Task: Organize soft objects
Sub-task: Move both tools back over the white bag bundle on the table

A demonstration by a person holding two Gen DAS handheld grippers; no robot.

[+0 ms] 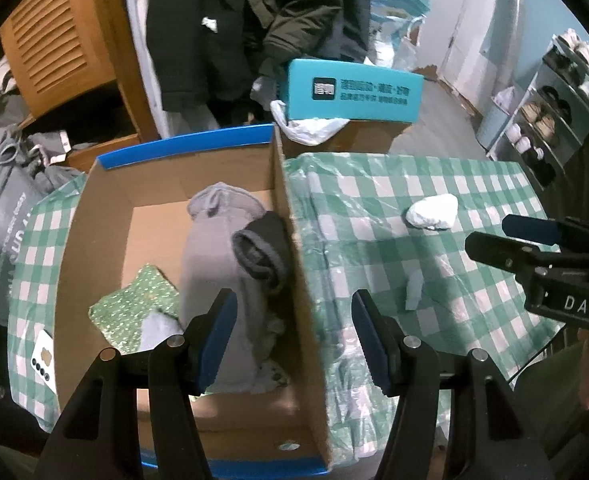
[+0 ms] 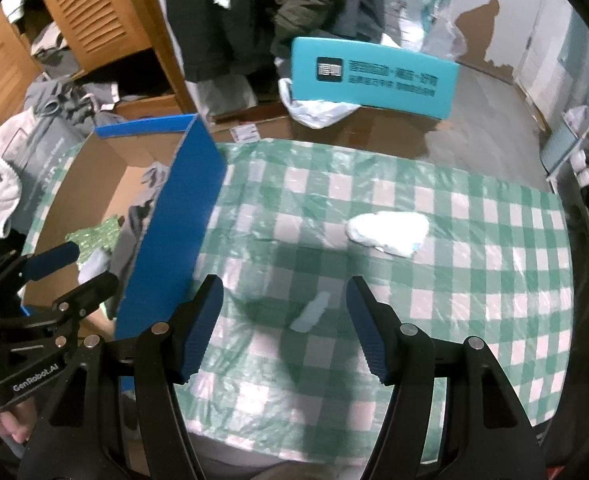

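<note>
- Crumpled white soft bundle: lies on the green-checked worktop, outside the blue-rimmed cardboard box; likely light, limp; best pinched mid-bulk.
- Left tool, right tool: both spread, empty.

Left wrist view: looks steeply down from close above the cardboard box at the table's left. Right wrist view: looks steeply down over the checked tablecloth just right of it. Both share the box, cloth and far teal carton.
</note>
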